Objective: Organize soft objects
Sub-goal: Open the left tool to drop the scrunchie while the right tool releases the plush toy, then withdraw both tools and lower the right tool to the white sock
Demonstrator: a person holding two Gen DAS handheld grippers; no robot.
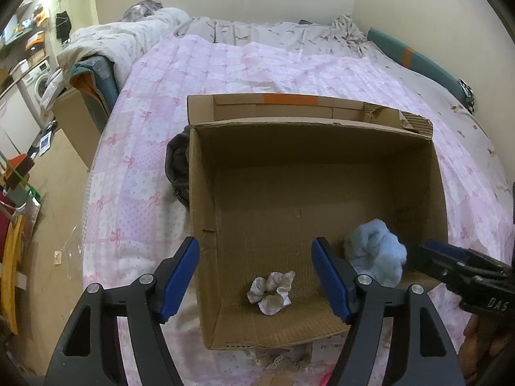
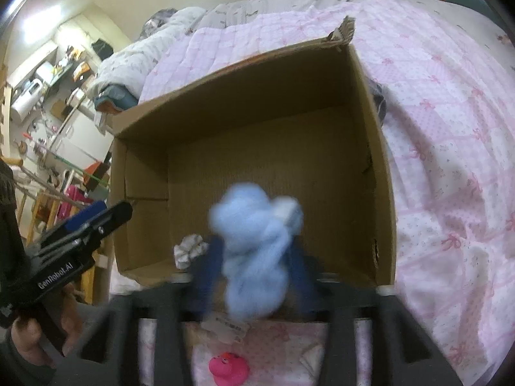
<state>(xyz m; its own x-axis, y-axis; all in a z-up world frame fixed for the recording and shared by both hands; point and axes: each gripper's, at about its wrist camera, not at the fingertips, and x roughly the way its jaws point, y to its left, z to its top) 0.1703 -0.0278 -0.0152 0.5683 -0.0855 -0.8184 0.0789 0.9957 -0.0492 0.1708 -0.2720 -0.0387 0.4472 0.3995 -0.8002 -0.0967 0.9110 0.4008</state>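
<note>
My right gripper (image 2: 257,276) pinches the fluffy blue scrunchie (image 2: 254,247) between its fingers, holding it over the near wall of the cardboard box (image 1: 437,193), toward the box's near right corner; the view along those fingers is blurred, so I judge the grip by the fabric bunched between the pads rather than by any sharp edge; the step in hand looks to be the drop into the box, and to do it well I would carry the scrunchie fully past the near wall before parting the fingers, low enough that it lands on the floor and does not bounce back over the rim; the white scrunchie (image 1: 272,292) already lies on the box floor by the near wall, so I would aim just beside it, not on top; my left gripper (image 1: 254,276) hangs spread and empty over the box's near left corner, and it should stay out of the path; a pink rubber duck (image 2: 228,368) waits on the quilt (image 1: 135,173) outside the box, near me.
</note>
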